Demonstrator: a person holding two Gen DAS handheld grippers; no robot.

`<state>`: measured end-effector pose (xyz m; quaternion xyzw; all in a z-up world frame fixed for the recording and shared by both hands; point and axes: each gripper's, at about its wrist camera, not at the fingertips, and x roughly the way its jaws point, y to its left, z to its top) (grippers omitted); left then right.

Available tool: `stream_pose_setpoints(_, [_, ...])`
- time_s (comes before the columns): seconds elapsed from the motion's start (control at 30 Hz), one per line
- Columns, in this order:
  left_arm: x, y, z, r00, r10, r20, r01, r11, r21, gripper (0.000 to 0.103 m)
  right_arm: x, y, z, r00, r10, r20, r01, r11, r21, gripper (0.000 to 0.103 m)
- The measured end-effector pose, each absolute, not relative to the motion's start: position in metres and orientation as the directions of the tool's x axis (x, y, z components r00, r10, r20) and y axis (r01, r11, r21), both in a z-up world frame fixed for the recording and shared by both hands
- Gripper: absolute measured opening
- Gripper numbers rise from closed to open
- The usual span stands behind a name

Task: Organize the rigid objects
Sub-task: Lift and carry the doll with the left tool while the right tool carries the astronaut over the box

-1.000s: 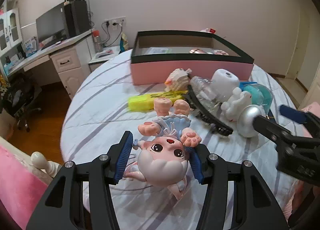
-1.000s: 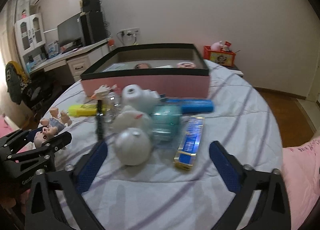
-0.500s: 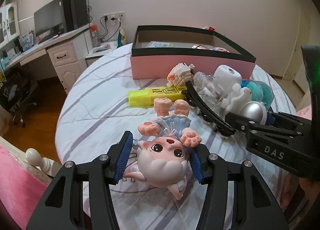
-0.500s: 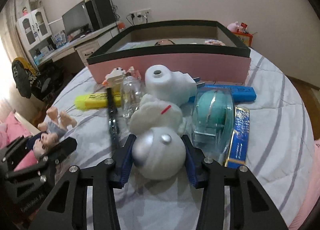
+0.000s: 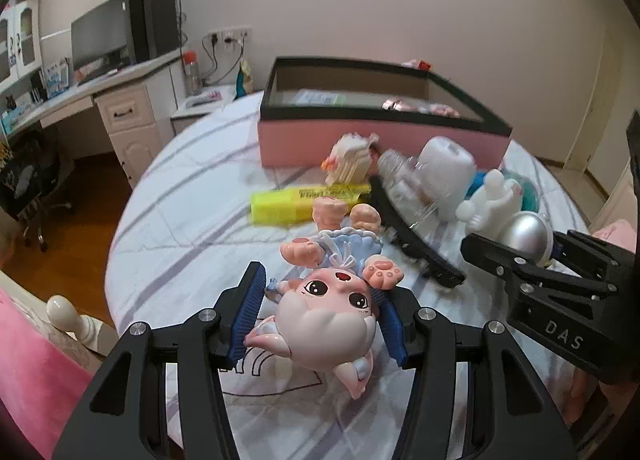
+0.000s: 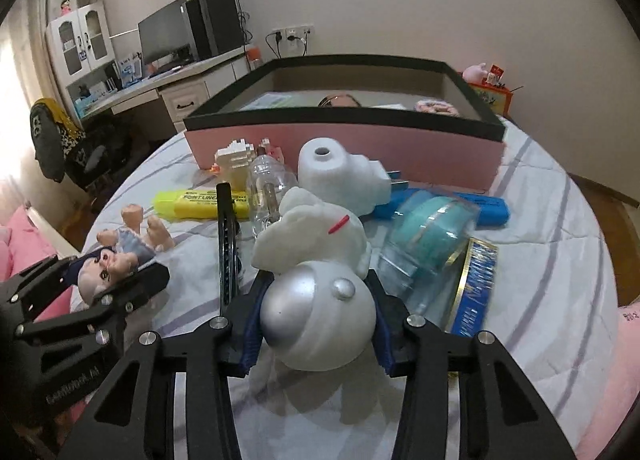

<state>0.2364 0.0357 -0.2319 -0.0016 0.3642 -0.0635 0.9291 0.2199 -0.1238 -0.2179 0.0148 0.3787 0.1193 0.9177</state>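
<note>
A pink big-headed doll (image 5: 328,308) lies on its back between the blue pads of my left gripper (image 5: 320,312), which is shut on its head. The doll's feet point toward the pink box (image 5: 380,140) with a black rim at the back of the bed. My right gripper (image 6: 318,300) is shut on the silver helmet of a white figure (image 6: 312,232), pads pressing on both sides of it. The right wrist view shows the left gripper (image 6: 108,280) with the doll (image 6: 104,264) at lower left. In the left wrist view the right gripper (image 5: 532,256) holds the figure (image 5: 528,232) at right.
Loose things lie on the striped bedsheet before the box (image 6: 344,144): a yellow highlighter (image 6: 200,202), a black comb (image 6: 226,244), a clear bottle (image 6: 268,184), a white plug-in device (image 6: 340,176), a teal tape dispenser (image 6: 428,232), a blue-and-gold pack (image 6: 476,280). A desk (image 5: 120,100) stands at left.
My right gripper moved in on the white figure and closed its wide-open jaws on the silver helmet. My left gripper kept its grip on the doll.
</note>
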Motion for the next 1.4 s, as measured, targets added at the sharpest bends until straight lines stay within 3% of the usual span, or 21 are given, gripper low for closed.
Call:
stream_pose_setpoints(0.9, [0.174, -0.008, -0.089, 0.946, -0.100, -0.308, 0.110, 0.994, 0.016, 0.053, 0.146, -0.144, -0.079, 0.930, 0.186, -0.318, -0.176, 0.983, 0.060, 0.046])
stream_pose_setpoints(1.4, [0.191, -0.011, -0.071, 0.961, -0.081, -0.264, 0.094, 0.995, 0.036, 0.053, 0.163, -0.141, -0.067, 0.942, 0.167, -0.290, -0.162, 0.986, 0.041, 0.046])
